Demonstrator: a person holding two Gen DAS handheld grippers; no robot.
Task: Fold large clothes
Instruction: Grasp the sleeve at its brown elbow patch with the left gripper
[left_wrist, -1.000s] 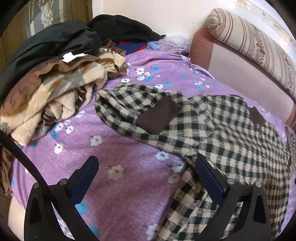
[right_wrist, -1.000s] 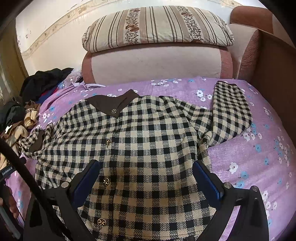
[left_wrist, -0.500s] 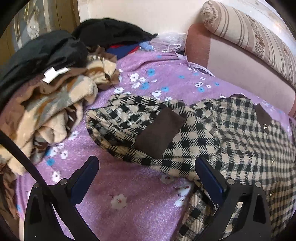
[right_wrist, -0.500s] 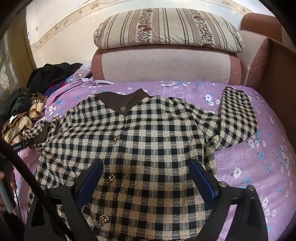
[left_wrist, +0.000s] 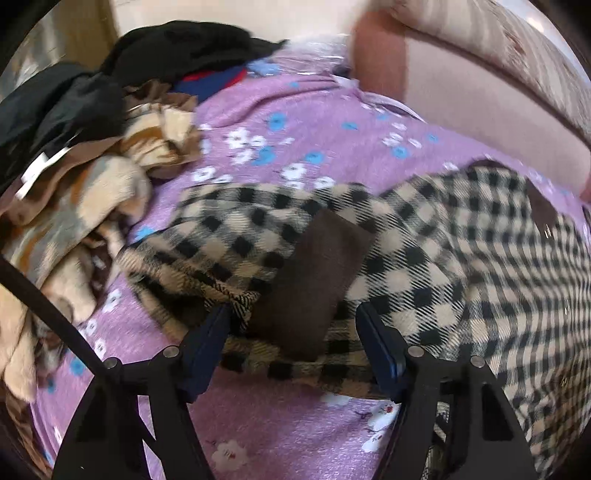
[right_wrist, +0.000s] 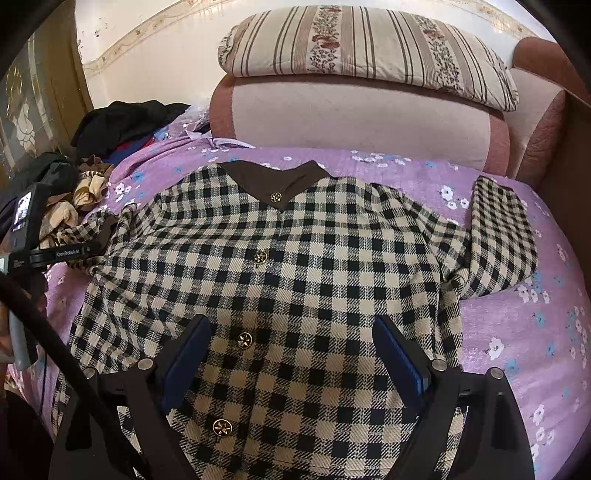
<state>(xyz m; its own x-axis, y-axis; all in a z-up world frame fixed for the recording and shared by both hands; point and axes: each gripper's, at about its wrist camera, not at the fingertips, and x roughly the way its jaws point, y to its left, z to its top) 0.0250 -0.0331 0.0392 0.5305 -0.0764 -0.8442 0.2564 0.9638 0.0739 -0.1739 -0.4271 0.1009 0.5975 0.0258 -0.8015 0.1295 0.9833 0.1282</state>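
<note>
Left claw closing around a shirt cuff; right claw open above the shirt front.

The left claw (left_wrist: 293, 325) has its jaws closing, with the brown cuff (left_wrist: 310, 280) of the checked shirt (right_wrist: 295, 266) and a fold of sleeve lying between the blue pads (left_wrist: 212, 332); whether the pads press the cloth yet cannot be told. The right claw (right_wrist: 291, 350) stands wide open over the buttoned front, holding nothing, its pads either side of a gold button (right_wrist: 244, 339). The shirt lies spread face up on a bed with a purple flowered sheet (right_wrist: 517, 332), collar toward the padded headboard (right_wrist: 351, 118) and striped pillow (right_wrist: 369, 48). A heap of clothes (left_wrist: 74, 177) sits beside the sleeve.
</note>
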